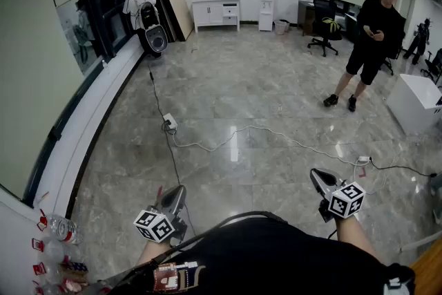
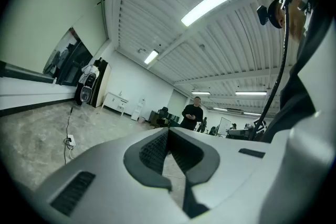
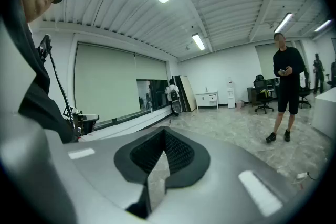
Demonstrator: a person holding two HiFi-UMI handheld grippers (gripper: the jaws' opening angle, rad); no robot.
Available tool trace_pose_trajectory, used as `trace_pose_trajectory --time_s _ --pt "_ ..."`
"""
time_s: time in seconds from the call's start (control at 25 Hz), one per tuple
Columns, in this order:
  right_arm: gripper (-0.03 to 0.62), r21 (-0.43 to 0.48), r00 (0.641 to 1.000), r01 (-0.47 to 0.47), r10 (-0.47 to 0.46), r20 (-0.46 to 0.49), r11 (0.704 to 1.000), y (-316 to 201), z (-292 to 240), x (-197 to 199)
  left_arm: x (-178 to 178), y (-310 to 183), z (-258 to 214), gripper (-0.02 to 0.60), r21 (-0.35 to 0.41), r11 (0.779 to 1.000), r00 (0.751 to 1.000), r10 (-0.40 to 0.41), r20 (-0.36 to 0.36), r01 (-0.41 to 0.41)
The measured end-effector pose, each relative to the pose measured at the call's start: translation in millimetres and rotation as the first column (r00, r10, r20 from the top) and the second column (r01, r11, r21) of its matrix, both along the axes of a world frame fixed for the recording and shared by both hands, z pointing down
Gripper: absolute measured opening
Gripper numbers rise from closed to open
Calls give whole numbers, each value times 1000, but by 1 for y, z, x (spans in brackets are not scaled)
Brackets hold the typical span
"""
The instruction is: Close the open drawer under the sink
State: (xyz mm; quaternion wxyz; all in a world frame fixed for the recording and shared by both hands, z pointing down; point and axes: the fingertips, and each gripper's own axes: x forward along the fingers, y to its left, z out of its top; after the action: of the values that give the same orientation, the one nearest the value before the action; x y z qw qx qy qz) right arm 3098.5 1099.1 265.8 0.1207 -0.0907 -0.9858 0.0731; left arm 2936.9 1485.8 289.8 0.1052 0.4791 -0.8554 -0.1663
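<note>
Nothing's done yet as far as I can see. Across the big marble floor [image 1: 235, 100], the white sink cabinet [image 1: 216, 14] stands way off at the floor's far edge, against the back wall. It's too small to tell if its drawer sticks out. The left hand-held gripper [image 1: 176, 193] and right hand-held gripper [image 1: 319, 177] hang near the body, both closed on nothing. Walking over and pushing is all still left.

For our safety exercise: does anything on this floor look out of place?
Yes: a white cable trails loose across the open floor between one power strip and a second power strip, a likely trip hazard.
</note>
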Motion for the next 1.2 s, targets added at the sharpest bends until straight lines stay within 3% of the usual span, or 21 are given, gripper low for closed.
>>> trace_pose_trajectory --time_s 0.44,0.64,1.2 --pt "-2 -3 1000 16 -16 -6 1000 9 6 -21 -9 1 12 -2 -2 1000 1000 18 -22 -18" --pt "0 -47 1000 23 -23 -6 999 19 7 -42 -13 10 18 -2 -8 1000 999 20 -44 -20" --pt "2 -75 997 45 -49 -54 996 102 23 -119 -67 117 23 -2 -16 999 997 -52 -63 51"
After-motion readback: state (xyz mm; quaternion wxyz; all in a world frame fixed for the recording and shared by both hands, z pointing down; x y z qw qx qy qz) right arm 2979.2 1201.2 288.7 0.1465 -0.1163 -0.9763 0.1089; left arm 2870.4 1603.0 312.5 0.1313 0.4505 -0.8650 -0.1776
